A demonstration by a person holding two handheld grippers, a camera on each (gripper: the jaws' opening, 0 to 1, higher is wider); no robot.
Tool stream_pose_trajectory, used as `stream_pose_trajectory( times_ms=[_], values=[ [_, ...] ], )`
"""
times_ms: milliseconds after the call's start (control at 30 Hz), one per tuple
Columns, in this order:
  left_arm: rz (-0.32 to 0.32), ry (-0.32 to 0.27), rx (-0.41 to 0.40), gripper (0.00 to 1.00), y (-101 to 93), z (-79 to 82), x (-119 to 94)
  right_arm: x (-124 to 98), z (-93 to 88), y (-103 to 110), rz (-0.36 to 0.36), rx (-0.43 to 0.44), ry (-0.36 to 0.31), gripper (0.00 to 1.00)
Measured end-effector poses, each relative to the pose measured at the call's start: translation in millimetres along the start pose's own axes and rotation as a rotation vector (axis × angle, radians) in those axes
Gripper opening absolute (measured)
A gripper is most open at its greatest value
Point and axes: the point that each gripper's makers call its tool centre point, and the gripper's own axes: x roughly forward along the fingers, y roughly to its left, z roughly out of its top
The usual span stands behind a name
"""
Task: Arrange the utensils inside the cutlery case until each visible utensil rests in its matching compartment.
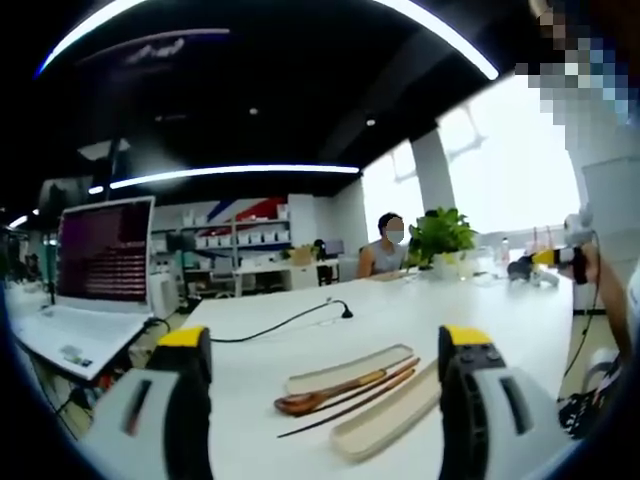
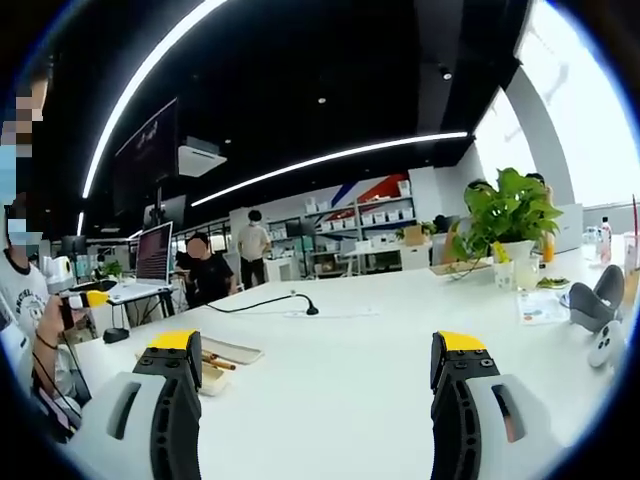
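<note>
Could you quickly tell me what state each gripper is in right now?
Left gripper: open, holding nothing.
Right gripper: open, holding nothing.

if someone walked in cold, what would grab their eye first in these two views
Probably the open cutlery case on the white table in the left gripper view, with a wooden spoon and chopsticks lying across it between the two halves. Next, each view's own yellow-tipped jaws standing wide apart with nothing between them. A leafy potted plant stands out at the table's far side in the right gripper view.
</note>
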Motion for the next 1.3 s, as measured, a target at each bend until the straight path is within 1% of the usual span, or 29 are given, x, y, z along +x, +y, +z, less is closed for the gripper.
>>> stream_pose_trajectory(
  times_ms=[167, 333, 433, 500, 633, 733, 933, 1033, 1100, 1133, 1167, 1233, 1300],
  values=[
    [-0.003, 0.019, 0.011, 1.0, -0.6, -4.8, 1.9, 0.1, -2.7, -0.6, -0.003, 0.003, 0.013, 0.99],
    [0.004, 0.033, 0.015, 1.0, 2.9, -8.7, 2.4, -0.2, -2.1, -0.8, -0.006, 0.013, 0.014, 0.99],
    [0.002, 0.033, 0.01, 1.0, 3.2, -8.9, 2.4, -0.6, -2.3, -1.3, -0.01, 0.012, 0.019, 0.99],
    [0.006, 0.03, 0.023, 1.0, 4.3, -9.3, 2.8, -0.5, -3.1, -1.2, -0.013, 0.009, 0.023, 0.99],
    [0.012, 0.046, 0.032, 1.0, 6.3, -12.7, 3.2, 0.2, -5.1, -1.2, -0.017, 0.025, 0.027, 0.99],
    [0.017, 0.054, 0.025, 1.0, 8.8, -14.7, 3.0, 0.3, -7.1, -7.3, -0.05, 0.055, 0.025, 0.99],
    [0.015, 0.064, 0.02, 1.0, 11.1, -16.6, 2.3, 0.8, -9.7, -8.6, -0.054, 0.046, 0.04, 0.99],
    [0.002, 0.056, 0.019, 1.0, 10.1, -15.3, 2.6, 2.4, -10.2, -6.6, -0.043, 0.041, 0.037, 0.99],
    [-0.006, 0.034, 0.005, 1.0, 9.3, -11.8, 3.5, 5.7, -13.5, -4.6, -0.038, 0.028, 0.046, 0.99],
    [-0.017, 0.015, -0.006, 1.0, 7.9, -8.5, 3.7, 7.2, -16.8, -2.5, -0.03, 0.014, 0.062, 0.95],
    [-0.036, -0.032, -0.006, 1.0, 5.5, -0.2, 4.3, 9.2, -20.3, 1.1, -0.02, 0.01, 0.079, 0.94],
    [-0.043, -0.058, -0.034, 1.0, 3.8, 6.4, 1.2, 12.8, -23.5, 5.3, -0.002, 0.035, 0.089, 0.98],
    [-0.043, -0.075, -0.038, 1.0, 3.3, 10.2, -0.9, 14.1, -24.7, 7.5, 0.014, 0.053, 0.087, 0.99]
  ],
)
